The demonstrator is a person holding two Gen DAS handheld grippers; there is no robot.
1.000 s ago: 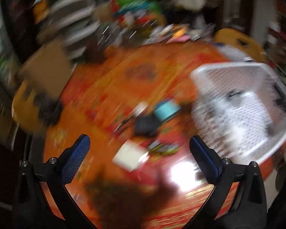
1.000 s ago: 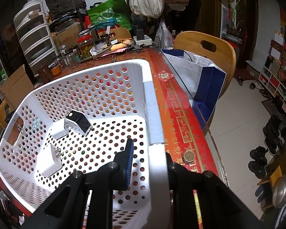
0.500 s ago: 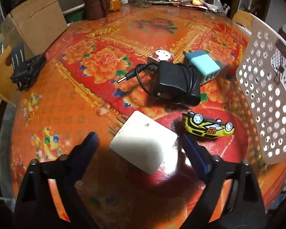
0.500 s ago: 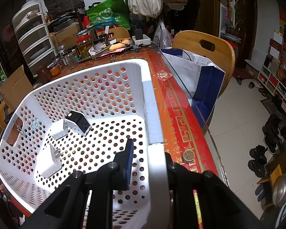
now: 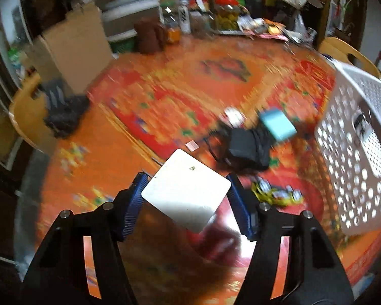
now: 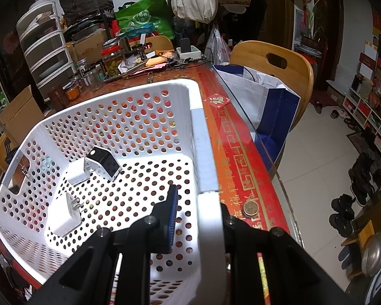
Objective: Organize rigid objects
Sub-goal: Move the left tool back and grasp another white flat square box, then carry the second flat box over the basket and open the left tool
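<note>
Cluttered room, loud red-orange floral tabletop [image 5: 144,137], so everything is a bit hard to pick out. From the left wrist view, the left claw [image 5: 188,193] is clamped on a flat white box [image 5: 186,190], pads pressing on 2 opposite edges, and it looks lifted clear of the cloth. I'd guess it's light, stiff and slick-sided, so a grip across the middle like this seems right; a corner hold would probably let it twist. Beyond it sit a black adapter [image 5: 249,147], a teal block [image 5: 278,124] and a yellow toy car [image 5: 276,194], with the white basket [image 5: 353,132] off to the right.

From the right wrist view, the right claw [image 6: 198,211] pinches the basket's rim [image 6: 208,211], steadying it. 3 chargers [image 6: 63,214] already lie inside.
</note>
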